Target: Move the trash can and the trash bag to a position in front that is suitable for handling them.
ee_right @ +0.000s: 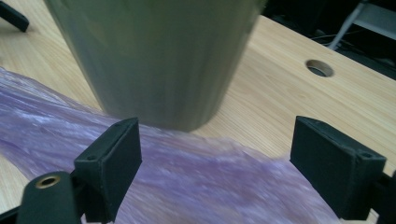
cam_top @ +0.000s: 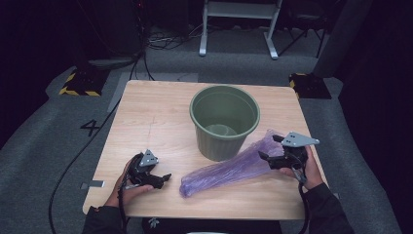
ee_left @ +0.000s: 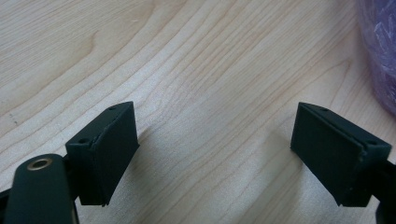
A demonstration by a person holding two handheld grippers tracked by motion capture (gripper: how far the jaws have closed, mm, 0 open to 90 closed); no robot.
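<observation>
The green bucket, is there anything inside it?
Looking down into the green bucket, I see only its bare, pale round bottom. The near wall hides a strip of the floor, so something small there could be missed. The purple bag lies outside, on the table.

A wooden table point(cam_top: 146, 122) carries a green bucket point(cam_top: 224, 122) and purple bag point(cam_top: 229, 168).

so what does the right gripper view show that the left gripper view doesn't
Right gripper view alone: the green bucket standing close ahead, a round hole in the tabletop, and the right hand-held gripper open over the bag's middle.

Left gripper view alone: the left hand-held gripper open above bare wood, with nothing between its jaws.

Both: the light wooden table and the purple plastic bag, which in the left gripper view is just a sliver at the right edge.
</observation>
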